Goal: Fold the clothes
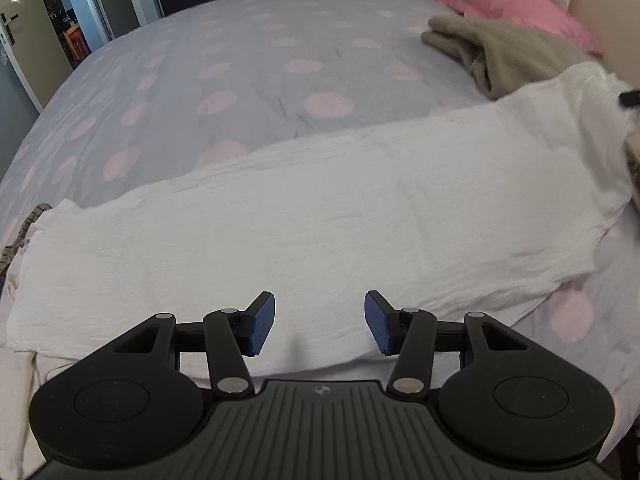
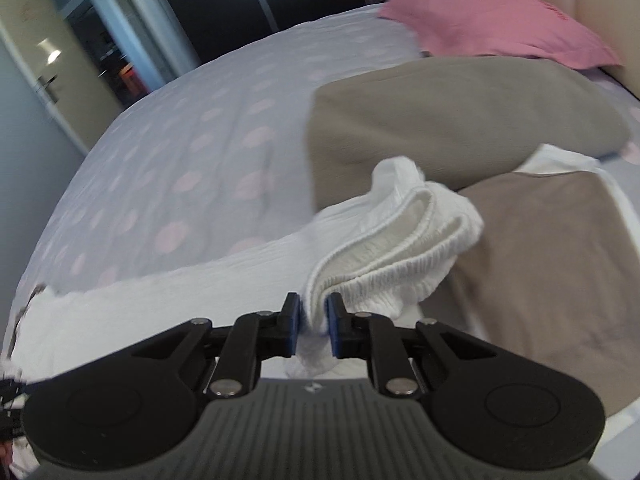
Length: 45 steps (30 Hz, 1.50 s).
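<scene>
A long white crinkled garment [image 1: 300, 216] lies stretched across the bed. My left gripper [image 1: 319, 322] hovers open over its near edge, nothing between the blue pads. In the right wrist view my right gripper [image 2: 313, 326] is shut on the bunched elastic end of the white garment [image 2: 392, 236], lifting it off the bed. The rest of the white cloth trails away to the left. A small black part of the right gripper shows at the right edge of the left wrist view.
A grey bedspread with pink dots [image 1: 224, 80] covers the bed. A taupe folded garment [image 2: 460, 120] lies beyond the white one, another taupe piece [image 2: 552, 264] to its right. A pink pillow [image 2: 500, 16] sits at the headboard. A checked cloth [image 1: 24, 232] peeks out at left.
</scene>
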Tool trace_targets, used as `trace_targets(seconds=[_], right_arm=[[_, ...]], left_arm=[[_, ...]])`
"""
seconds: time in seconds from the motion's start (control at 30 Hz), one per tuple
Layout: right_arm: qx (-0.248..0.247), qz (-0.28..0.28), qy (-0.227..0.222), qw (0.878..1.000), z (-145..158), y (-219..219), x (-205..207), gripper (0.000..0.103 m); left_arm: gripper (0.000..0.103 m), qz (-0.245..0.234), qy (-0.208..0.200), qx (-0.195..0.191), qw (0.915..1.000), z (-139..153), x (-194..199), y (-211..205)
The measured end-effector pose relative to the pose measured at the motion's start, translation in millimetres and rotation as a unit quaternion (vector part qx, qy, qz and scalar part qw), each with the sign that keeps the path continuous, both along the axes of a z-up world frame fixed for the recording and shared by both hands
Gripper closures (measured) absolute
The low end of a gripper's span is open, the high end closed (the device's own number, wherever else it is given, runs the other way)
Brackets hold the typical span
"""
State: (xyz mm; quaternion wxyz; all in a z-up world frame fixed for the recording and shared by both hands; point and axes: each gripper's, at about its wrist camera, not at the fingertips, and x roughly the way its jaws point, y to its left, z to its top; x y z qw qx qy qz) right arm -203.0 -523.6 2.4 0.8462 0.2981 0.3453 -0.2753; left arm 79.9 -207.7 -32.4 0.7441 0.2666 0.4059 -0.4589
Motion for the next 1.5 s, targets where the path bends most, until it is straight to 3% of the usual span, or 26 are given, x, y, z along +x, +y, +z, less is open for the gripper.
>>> trace_targets(seconds=[0.13,0.27,0.47,0.57,0.63,0.73,1.07,1.23,1.43,1.5], right_arm=[[-0.001,0.064,0.012,0.998,-8.7,40.0,28.2,0.087],[-0.007,0.133,0.030,0.991,-25.8,84.7,50.9,0.087],[-0.024,0.232,0.068,0.970,-63.0,146.9,78.5,0.086],[-0.038,0.258,0.087,0.962,-84.1,165.6,89.1,0.086],[-0.043,0.269,0.093,0.958,-92.1,170.9,92.5,0.084],[-0.030,0.282,0.083,0.955,-90.9,174.6,95.3,0.072],[-0.046,0.261,0.057,0.963,-62.0,157.8,93.6,0.070],[-0.040,0.266,0.063,0.961,-67.9,157.3,100.2,0.070],[-0.052,0.282,0.081,0.955,-85.2,165.2,112.0,0.058],[-0.048,0.282,0.096,0.954,-94.9,164.6,118.8,0.060]], left_arm=[[0.057,-0.004,0.022,-0.035,0.9991,5.9,-6.8,-2.0],[0.057,-0.020,0.025,-0.033,0.9989,3.6,-15.7,-7.6],[0.057,-0.033,0.037,-0.031,0.9983,-4.3,-22.9,-12.5],[0.058,-0.039,0.044,-0.032,0.9978,-8.6,-26.2,-14.8],[0.058,-0.042,0.049,-0.032,0.9974,-11.4,-28.4,-16.3],[0.058,-0.048,0.056,-0.032,0.9968,-15.7,-31.6,-18.6],[0.058,-0.036,0.088,-0.057,0.9938,-20.2,-30.3,-37.0],[0.058,-0.017,0.095,-0.055,0.9939,-23.4,-25.0,-49.1],[0.058,-0.005,0.096,-0.049,0.9941,-27.0,-23.8,-59.5],[0.058,-0.004,0.103,-0.050,0.9934,-28.0,-23.9,-61.0]])
